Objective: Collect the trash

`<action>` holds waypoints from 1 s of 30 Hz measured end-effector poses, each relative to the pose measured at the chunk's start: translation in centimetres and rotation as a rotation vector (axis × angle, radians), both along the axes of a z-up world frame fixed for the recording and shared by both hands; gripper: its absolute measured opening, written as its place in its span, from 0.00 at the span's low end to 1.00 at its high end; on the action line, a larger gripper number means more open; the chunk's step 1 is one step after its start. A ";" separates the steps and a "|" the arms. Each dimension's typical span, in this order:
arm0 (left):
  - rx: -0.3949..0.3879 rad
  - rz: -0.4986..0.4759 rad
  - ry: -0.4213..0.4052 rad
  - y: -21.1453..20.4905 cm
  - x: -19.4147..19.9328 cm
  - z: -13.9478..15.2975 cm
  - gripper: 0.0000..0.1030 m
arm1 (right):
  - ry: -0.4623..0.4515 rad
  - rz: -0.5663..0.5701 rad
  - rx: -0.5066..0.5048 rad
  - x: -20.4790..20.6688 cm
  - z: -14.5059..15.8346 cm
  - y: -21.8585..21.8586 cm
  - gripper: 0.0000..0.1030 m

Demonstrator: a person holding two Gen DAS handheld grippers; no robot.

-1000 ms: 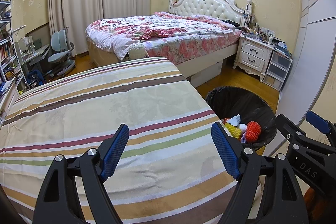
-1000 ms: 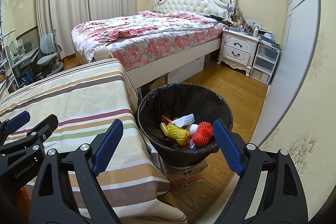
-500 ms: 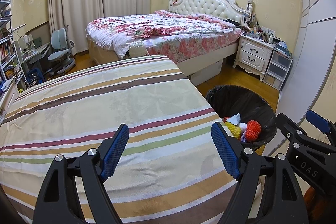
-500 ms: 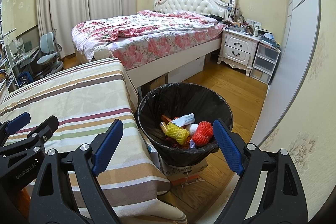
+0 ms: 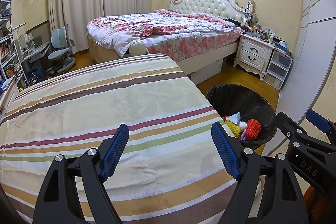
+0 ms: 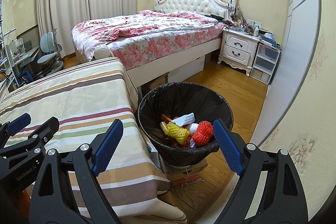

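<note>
Nothing moves since before: I hold left gripper [image 5: 170, 148] over the striped table [image 5: 105, 108], right gripper [image 6: 168, 144] by the trash bin [image 6: 147, 110]. Both jaws wide, empty; trash looks collected already.

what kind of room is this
Most likely a home bedroom: a made bed with a floral quilt and tufted white headboard, a white nightstand beside it, and a desk chair by the drawn curtains.
</note>
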State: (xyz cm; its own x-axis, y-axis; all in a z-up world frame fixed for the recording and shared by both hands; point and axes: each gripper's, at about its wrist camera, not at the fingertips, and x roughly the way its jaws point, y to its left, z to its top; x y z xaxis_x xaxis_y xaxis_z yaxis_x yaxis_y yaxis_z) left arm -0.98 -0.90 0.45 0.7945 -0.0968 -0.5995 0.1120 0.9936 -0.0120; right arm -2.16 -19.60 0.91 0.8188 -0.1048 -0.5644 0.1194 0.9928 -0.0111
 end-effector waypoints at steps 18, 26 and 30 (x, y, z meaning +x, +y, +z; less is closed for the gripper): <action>0.009 0.006 -0.009 -0.3 -1.3 -1.0 0.76 | 0.000 0.001 -0.001 0.0 0.0 0.0 0.83; 0.006 0.016 -0.007 -0.5 -1.9 -1.1 0.80 | 0.002 0.000 -0.001 0.0 0.0 0.1 0.83; -0.002 0.025 -0.012 -0.2 -2.1 -0.8 0.81 | 0.002 0.002 -0.001 0.0 0.0 0.1 0.83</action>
State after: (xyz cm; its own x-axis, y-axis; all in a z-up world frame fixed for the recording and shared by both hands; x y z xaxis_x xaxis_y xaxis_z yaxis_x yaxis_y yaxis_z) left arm -3.10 -1.15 -0.38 0.8036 -0.0783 -0.5899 0.0876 0.9961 -0.0129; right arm -2.16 -19.46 0.87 0.8178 -0.1039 -0.5661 0.1174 0.9930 -0.0127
